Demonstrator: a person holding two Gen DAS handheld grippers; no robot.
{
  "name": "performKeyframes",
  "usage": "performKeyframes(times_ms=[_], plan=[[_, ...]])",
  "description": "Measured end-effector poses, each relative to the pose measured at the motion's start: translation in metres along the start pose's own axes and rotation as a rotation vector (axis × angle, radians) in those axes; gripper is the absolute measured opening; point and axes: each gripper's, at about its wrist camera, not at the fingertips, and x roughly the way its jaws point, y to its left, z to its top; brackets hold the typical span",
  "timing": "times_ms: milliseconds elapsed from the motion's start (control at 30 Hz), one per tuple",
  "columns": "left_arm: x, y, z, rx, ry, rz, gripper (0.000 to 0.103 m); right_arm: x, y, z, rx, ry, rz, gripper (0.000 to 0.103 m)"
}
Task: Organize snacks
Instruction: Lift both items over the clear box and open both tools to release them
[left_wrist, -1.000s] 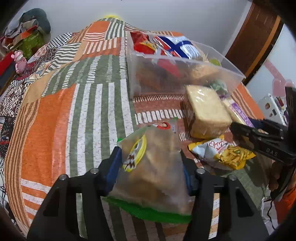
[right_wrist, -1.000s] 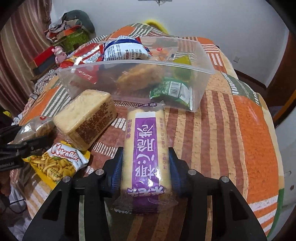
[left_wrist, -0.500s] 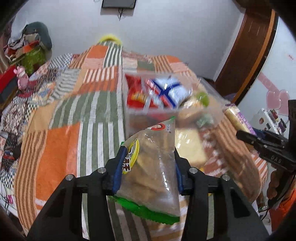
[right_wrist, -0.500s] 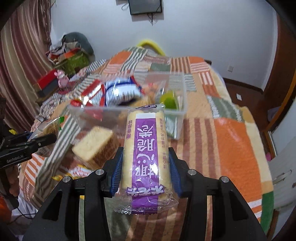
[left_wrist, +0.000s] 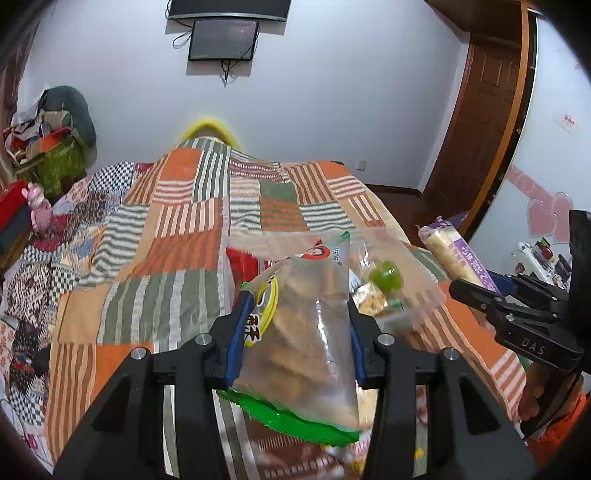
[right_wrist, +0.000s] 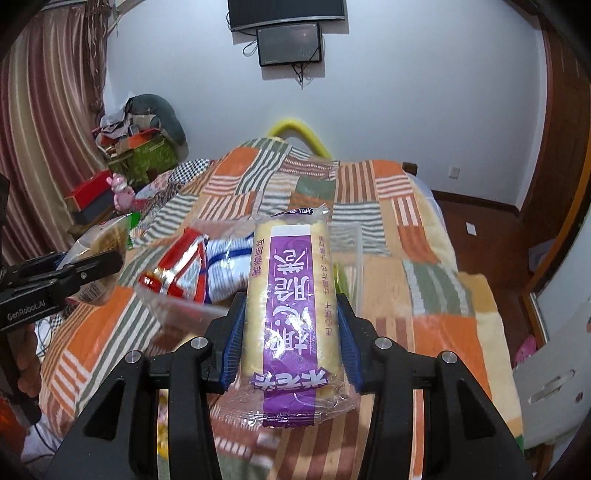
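My left gripper (left_wrist: 295, 328) is shut on a clear bag of brown crackers (left_wrist: 306, 332) with a green bottom edge, held up above the bed. My right gripper (right_wrist: 290, 332) is shut on a purple-labelled pack of pale rolls (right_wrist: 291, 299), also lifted. A clear plastic bin (left_wrist: 417, 280) sits on the bed below and beyond both; it also shows in the right wrist view (right_wrist: 173, 306). It holds a red packet (right_wrist: 177, 269), a blue and white packet (right_wrist: 229, 269) and a green item (left_wrist: 386, 275). In the left wrist view the right gripper and purple pack (left_wrist: 458, 258) are at the right.
The bed has an orange, green and white striped patchwork cover (left_wrist: 155, 258). Clutter, boxes and a pink toy (left_wrist: 37, 210) lie at its left. A wooden door (left_wrist: 480, 129) stands at the right and a screen (left_wrist: 221, 35) hangs on the far wall.
Both grippers have risen and tilted up with their packs. The bin now sits lower in view, and the bread block and yellow snack bag have dropped out of sight.
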Motion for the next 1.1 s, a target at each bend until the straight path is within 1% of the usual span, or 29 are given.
performKeyframes(times_ms=[200, 433, 600, 767, 900, 1000, 1067, 1100], plan=[[0.026, 0.002, 0.016, -0.001, 0.012, 0.007, 0.045, 0.021, -0.001, 0.013, 0.002, 0.003, 0.0, 0.042], [0.064, 0.006, 0.03, 0.01, 0.041, 0.039, 0.045, 0.052, 0.0, 0.024, -0.002, 0.041, 0.006, 0.042], [0.091, 0.008, 0.036, 0.039, 0.065, 0.084, 0.045, 0.071, -0.005, 0.025, 0.002, 0.076, 0.01, 0.042], [0.115, 0.014, 0.037, 0.016, 0.103, 0.1, 0.045, 0.085, -0.01, 0.024, 0.023, 0.119, 0.018, 0.042], [0.12, 0.012, 0.037, 0.017, 0.096, 0.112, 0.045, 0.093, -0.011, 0.023, 0.013, 0.141, 0.008, 0.042], [0.122, 0.008, 0.037, 0.038, 0.095, 0.119, 0.05, 0.095, -0.013, 0.022, 0.014, 0.153, 0.007, 0.042], [0.121, 0.005, 0.037, 0.045, 0.098, 0.111, 0.057, 0.096, -0.015, 0.021, 0.021, 0.165, 0.005, 0.043], [0.119, 0.003, 0.037, 0.05, 0.093, 0.108, 0.059, 0.096, -0.016, 0.02, 0.025, 0.17, 0.007, 0.043]])
